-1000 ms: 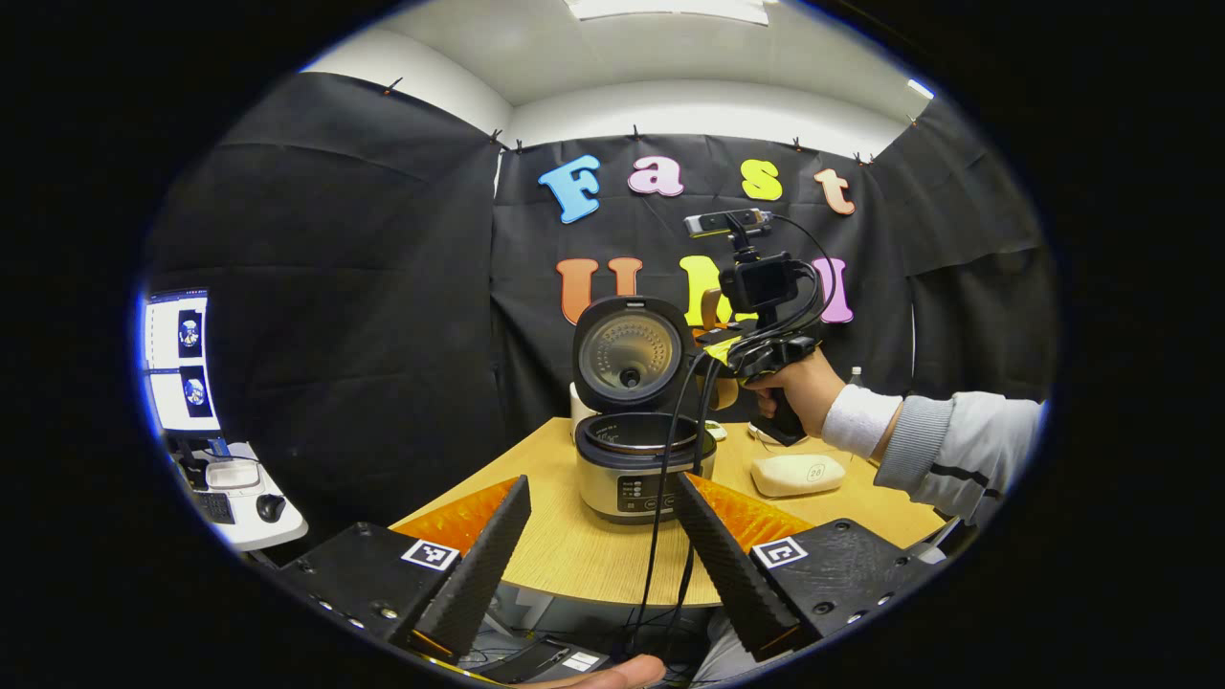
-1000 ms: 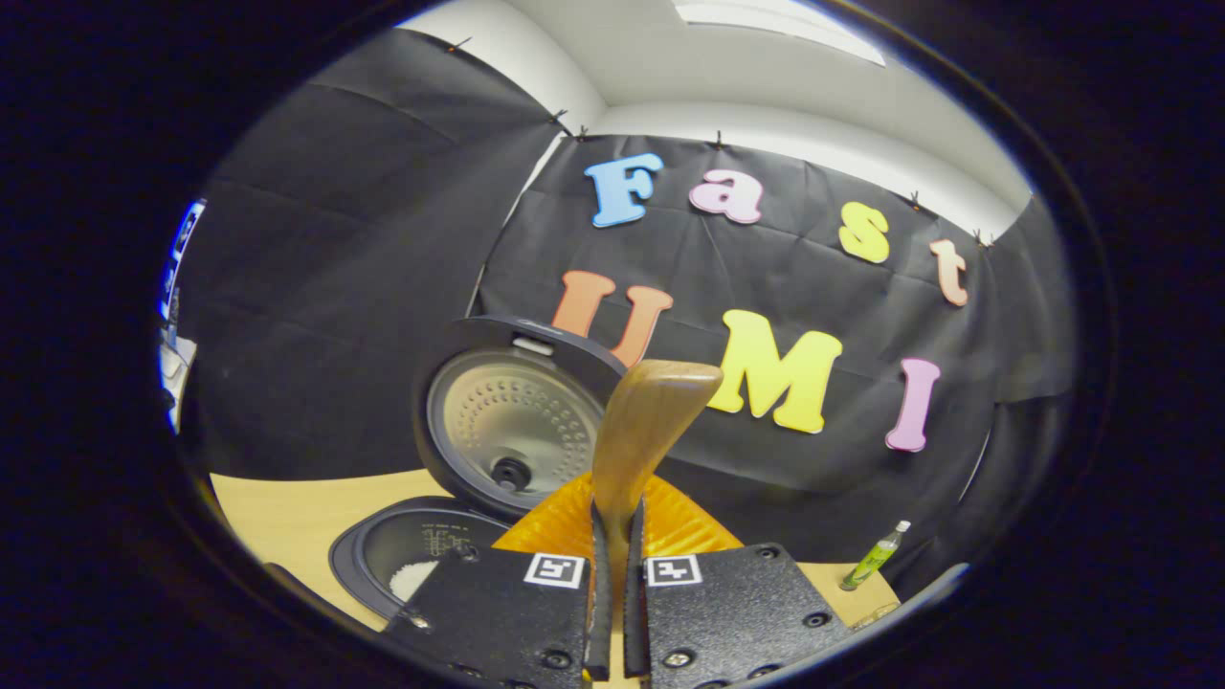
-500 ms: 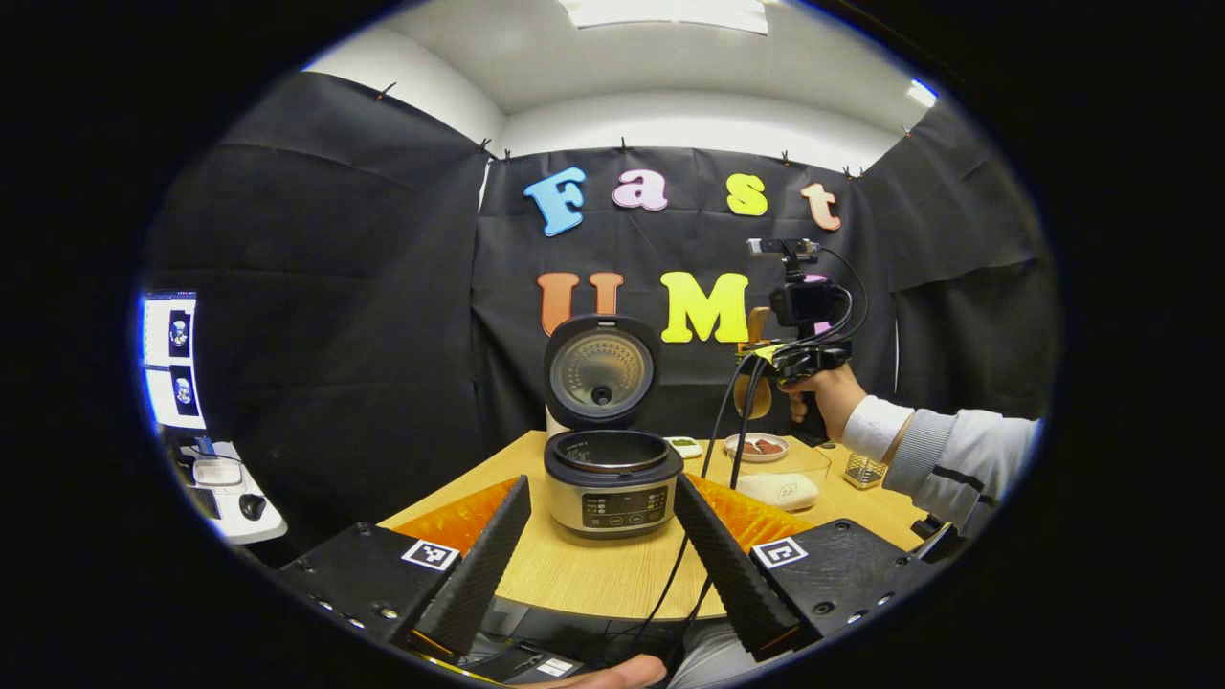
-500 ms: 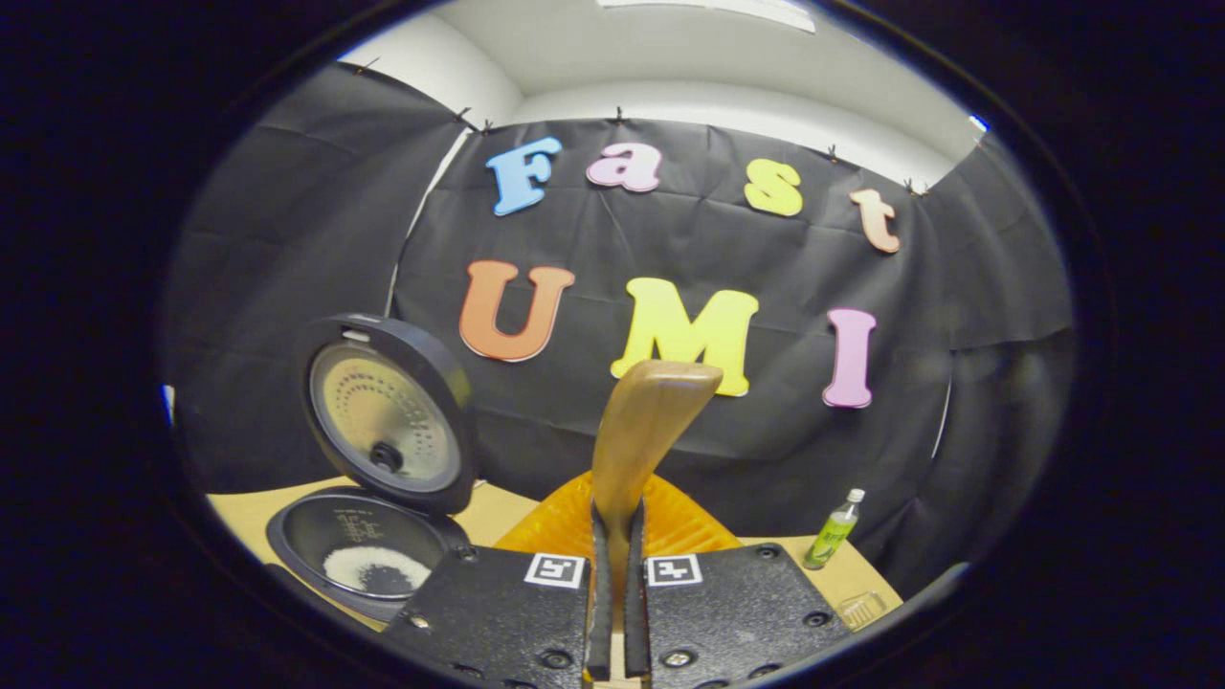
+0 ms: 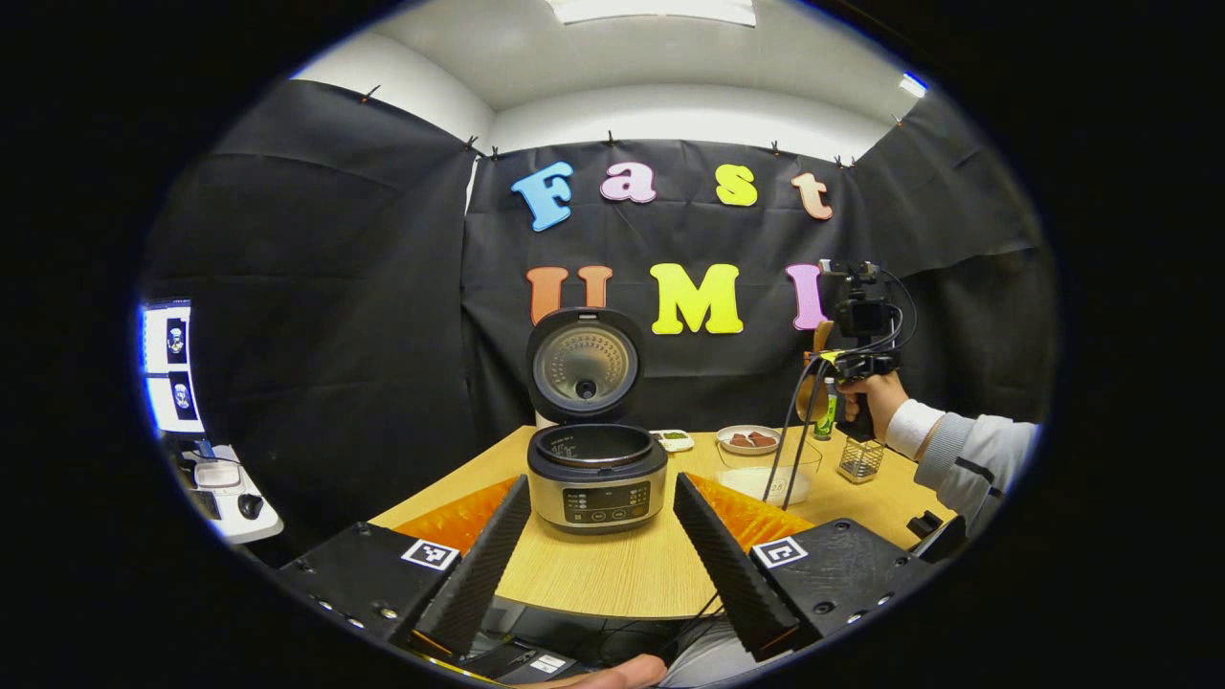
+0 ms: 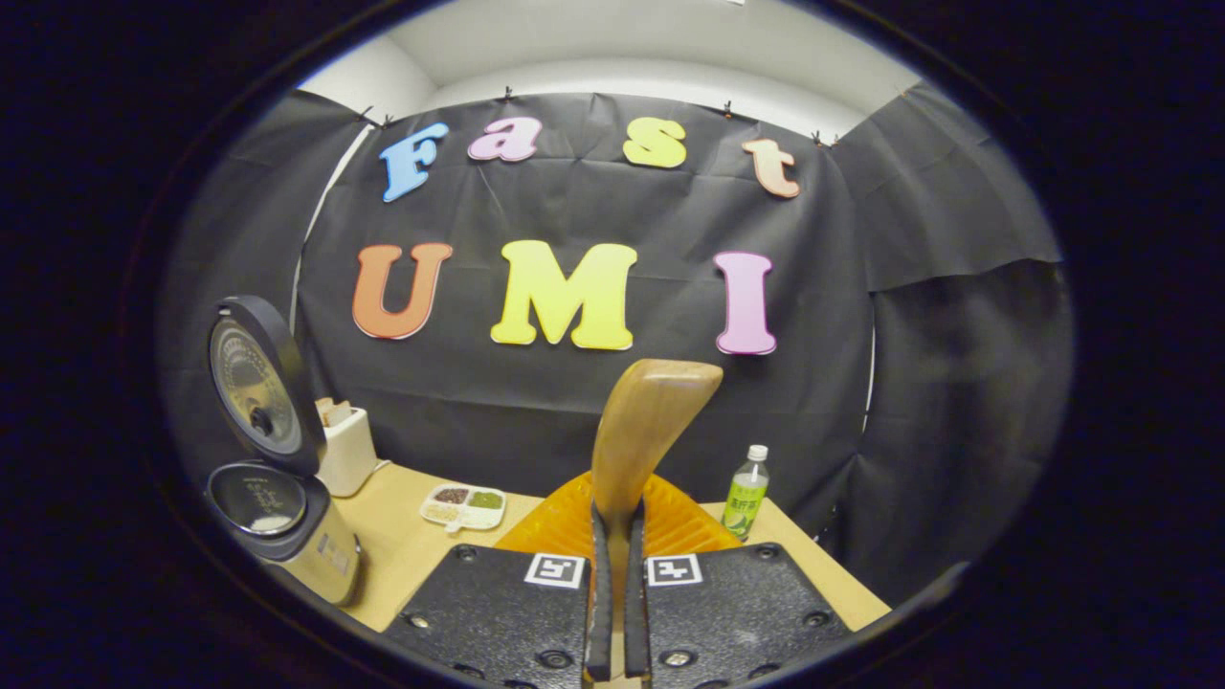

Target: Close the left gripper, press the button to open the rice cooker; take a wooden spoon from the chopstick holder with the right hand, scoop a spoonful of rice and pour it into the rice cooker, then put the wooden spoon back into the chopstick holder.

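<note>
Wooden spoon [image 6: 639,431] clamped in right jaws | left jaws apart | rice cooker [image 5: 596,476] lid up

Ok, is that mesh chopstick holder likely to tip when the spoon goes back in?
Probably. The chopstick holder looks small, light and unanchored on the table; the wooden spoon in the right gripper looks taller, so lower it gently.

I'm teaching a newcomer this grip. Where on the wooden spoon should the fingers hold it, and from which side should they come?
Grip the wooden spoon low on its narrow handle, coming from the handle end, as the right gripper does: its fingers press the handle's two sides. The broad bowl end curves upward beyond them, too wide and rounded to pinch, and stays free for scooping.
</note>
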`<state>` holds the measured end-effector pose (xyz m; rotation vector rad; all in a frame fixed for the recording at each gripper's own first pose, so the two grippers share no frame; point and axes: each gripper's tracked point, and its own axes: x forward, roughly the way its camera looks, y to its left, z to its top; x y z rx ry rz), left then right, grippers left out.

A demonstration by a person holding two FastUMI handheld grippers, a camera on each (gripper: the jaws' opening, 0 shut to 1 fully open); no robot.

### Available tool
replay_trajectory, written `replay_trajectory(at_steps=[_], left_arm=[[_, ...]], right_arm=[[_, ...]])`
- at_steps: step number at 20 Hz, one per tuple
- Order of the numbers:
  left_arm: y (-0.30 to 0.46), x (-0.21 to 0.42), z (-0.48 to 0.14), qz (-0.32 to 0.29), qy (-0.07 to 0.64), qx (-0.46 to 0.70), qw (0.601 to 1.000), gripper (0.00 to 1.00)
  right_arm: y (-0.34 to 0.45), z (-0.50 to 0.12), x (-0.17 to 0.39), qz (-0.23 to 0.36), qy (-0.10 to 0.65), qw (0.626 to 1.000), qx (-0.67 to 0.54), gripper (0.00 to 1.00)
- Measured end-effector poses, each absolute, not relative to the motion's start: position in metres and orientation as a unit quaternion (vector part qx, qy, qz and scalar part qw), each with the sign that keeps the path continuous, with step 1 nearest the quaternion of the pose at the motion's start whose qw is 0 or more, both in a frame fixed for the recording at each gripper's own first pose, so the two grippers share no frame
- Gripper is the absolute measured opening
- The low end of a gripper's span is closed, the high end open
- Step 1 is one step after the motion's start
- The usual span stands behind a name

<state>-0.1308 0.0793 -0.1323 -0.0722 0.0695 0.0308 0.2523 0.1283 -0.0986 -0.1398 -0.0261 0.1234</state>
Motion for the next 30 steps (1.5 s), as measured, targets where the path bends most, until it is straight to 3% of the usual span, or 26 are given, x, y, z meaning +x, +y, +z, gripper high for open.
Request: replay_trajectory(at_steps=[12,22,28,29,30], left_arm=[[0.045,-0.116,-0.129,0.008,0.033,-0.036,0.999,0.96],[0.030,-0.105,-0.143,0.009,0.057,-0.026,0.998,0.96],[0.034,-0.101,-0.141,0.030,0.055,-0.010,0.998,0.96],[0.033,-0.100,-0.140,0.029,0.055,-0.010,0.998,0.96],[0.032,-0.099,-0.138,0.027,0.055,-0.011,0.998,0.96]], right_arm=[[-0.010,-0.128,0.273,0.023,0.001,0.997,-0.068,0.13],[-0.042,-0.197,0.296,0.026,0.070,0.997,-0.017,0.14],[-0.041,-0.207,0.292,0.054,0.090,0.994,0.002,0.18],[-0.039,-0.204,0.290,0.058,0.089,0.994,0.005,0.24],[-0.039,-0.197,0.287,0.056,0.082,0.995,0.008,0.36]])
